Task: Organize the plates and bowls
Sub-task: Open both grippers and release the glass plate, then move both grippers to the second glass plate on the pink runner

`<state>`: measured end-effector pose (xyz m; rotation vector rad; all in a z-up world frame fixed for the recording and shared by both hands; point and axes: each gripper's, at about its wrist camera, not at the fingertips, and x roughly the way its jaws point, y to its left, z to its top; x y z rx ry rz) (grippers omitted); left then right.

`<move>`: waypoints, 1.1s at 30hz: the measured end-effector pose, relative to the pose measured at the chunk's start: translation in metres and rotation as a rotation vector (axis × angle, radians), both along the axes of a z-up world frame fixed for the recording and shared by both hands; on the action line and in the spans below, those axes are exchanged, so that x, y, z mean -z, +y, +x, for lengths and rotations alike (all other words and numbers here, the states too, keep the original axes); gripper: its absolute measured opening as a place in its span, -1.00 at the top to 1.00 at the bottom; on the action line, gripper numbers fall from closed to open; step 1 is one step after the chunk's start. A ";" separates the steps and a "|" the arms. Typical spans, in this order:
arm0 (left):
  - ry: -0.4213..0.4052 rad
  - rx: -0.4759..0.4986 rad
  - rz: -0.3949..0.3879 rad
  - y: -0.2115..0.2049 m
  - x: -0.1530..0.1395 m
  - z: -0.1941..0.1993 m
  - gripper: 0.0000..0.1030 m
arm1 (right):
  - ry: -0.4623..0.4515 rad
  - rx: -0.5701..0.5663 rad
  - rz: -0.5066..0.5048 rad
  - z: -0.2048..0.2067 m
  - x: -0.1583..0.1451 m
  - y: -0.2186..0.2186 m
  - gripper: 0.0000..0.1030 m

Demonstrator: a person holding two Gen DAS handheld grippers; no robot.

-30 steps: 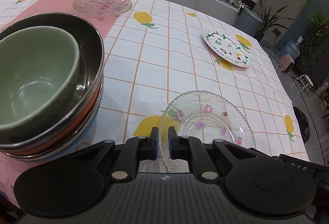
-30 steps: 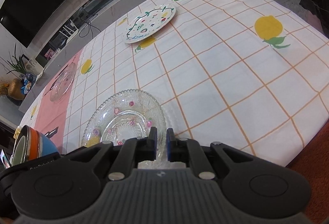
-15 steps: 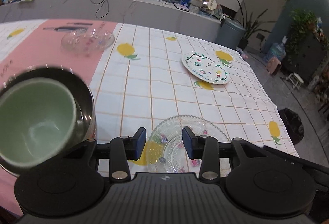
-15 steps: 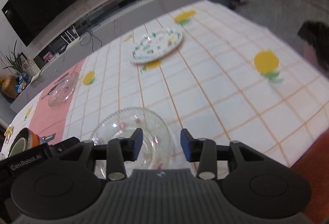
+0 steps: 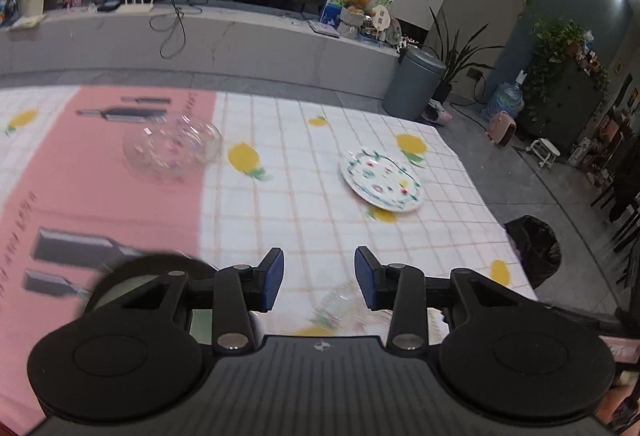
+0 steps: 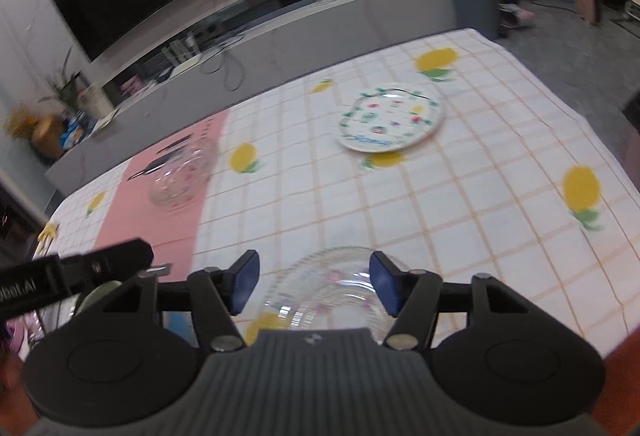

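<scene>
A clear glass plate (image 6: 332, 292) lies on the tablecloth near the front edge, just below my open right gripper (image 6: 312, 286); it also shows in the left wrist view (image 5: 344, 310) under my open left gripper (image 5: 319, 278). Both grippers are empty and raised above the table. The stack of bowls (image 5: 132, 276) with a green bowl on top is mostly hidden behind the left gripper's body. A white flowered plate (image 5: 380, 182) (image 6: 390, 122) lies at the far right. A second clear glass dish (image 5: 172, 150) (image 6: 180, 176) sits on the pink strip at the far left.
The table (image 6: 480, 204) has a white checked cloth with lemons and a pink strip. Its right edge drops to the floor, where a black bin (image 5: 534, 250) stands. A grey counter (image 5: 240, 36) runs behind the table.
Both grippers let go of the near glass plate, opened wide and lifted up and back. The plate now lies on the cloth. The bowl stack has slid low in the left view.
</scene>
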<state>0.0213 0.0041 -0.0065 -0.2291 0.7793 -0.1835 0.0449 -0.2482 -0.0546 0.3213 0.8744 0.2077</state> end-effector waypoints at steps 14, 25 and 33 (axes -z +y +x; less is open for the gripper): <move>0.007 -0.110 0.042 0.116 0.005 0.048 0.12 | 0.040 -0.113 0.012 0.074 -0.018 0.075 -0.29; 0.042 -0.215 -0.061 0.185 0.048 0.091 0.10 | 0.166 -0.210 -0.003 0.152 0.009 0.133 -0.29; 0.079 -0.273 -0.111 0.207 0.081 0.124 0.03 | 0.253 -0.251 -0.028 0.201 0.039 0.167 -0.29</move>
